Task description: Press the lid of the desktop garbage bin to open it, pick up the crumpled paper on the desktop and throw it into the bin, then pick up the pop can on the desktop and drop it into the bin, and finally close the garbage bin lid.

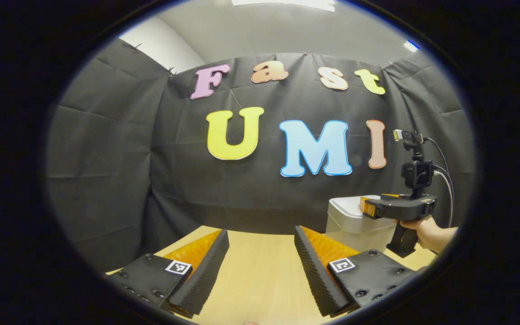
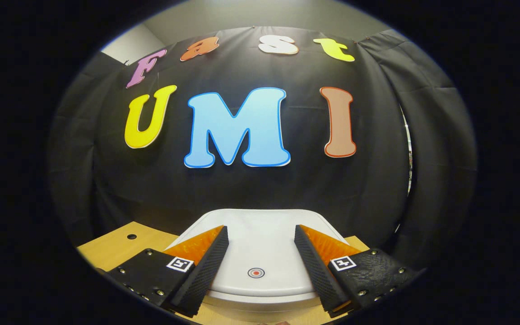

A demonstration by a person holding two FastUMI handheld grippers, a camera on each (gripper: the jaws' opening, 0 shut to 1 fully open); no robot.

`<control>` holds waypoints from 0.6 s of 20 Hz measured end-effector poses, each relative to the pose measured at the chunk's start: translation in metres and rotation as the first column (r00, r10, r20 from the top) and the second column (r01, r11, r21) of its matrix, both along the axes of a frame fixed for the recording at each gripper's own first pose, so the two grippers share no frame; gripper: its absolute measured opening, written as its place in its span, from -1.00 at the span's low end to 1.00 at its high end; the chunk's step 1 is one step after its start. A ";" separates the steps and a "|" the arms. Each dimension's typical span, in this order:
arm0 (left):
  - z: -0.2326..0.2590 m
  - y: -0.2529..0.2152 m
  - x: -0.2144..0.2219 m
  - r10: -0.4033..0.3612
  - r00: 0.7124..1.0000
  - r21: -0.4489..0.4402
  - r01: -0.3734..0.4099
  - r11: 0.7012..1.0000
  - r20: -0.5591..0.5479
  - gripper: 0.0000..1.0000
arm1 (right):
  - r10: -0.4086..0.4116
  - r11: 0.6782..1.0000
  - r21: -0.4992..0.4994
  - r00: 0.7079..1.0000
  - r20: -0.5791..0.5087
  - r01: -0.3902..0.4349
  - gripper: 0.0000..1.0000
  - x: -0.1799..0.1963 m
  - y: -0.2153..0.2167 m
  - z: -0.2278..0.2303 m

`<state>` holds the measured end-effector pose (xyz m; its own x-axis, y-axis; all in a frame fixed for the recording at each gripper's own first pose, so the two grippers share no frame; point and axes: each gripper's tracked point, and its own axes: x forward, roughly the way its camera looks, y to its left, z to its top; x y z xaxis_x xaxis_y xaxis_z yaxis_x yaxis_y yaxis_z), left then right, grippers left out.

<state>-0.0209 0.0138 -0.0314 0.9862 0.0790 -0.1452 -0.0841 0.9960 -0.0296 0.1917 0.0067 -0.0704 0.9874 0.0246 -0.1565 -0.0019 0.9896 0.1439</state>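
In the right gripper view the white garbage bin [image 2: 260,253] sits close below, its flat lid shut, with a small red-ringed round mark [image 2: 256,272] near the lid's front edge. My right gripper [image 2: 261,246] hovers open just over that lid, fingers spread to either side of the mark. In the left gripper view my left gripper [image 1: 261,250] stands open above bare wooden table [image 1: 260,280], nothing between its fingers. Farther right there, the bin [image 1: 350,221] stands on the table, and the right gripper [image 1: 368,206], held by a hand [image 1: 429,232], hangs over its top.
The black cloth wall stands right behind the bin and the table's far edge. A small round hole [image 2: 132,236] pierces the tabletop left of the bin. Cables [image 1: 445,180] run from the right gripper's camera mount.
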 end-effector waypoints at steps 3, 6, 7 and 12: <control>0.004 -0.002 -0.008 0.017 1.000 0.016 -0.017 1.000 0.001 0.90 | 0.022 1.000 -0.009 0.999 -0.032 -0.023 0.89 -0.019 0.002 0.003; 0.007 -0.006 -0.013 0.028 1.000 0.034 -0.028 0.999 0.003 0.90 | 0.072 0.997 -0.041 0.997 -0.027 -0.073 0.89 -0.044 0.006 0.013; 0.007 -0.007 -0.015 0.032 0.999 0.044 -0.032 0.998 0.003 0.90 | 0.083 0.995 -0.049 0.996 -0.012 -0.084 0.89 -0.053 0.006 0.020; 0.005 -0.018 -0.017 0.029 1.000 0.068 -0.029 0.997 0.001 0.90 | 0.179 0.981 -0.077 0.983 0.038 -0.176 0.89 -0.110 0.024 0.038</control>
<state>-0.0382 -0.0039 -0.0269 0.9835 0.1169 -0.1382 -0.1126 0.9929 0.0385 0.0815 0.0303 -0.0323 0.9743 0.1904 -0.1206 -0.1834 0.9807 0.0670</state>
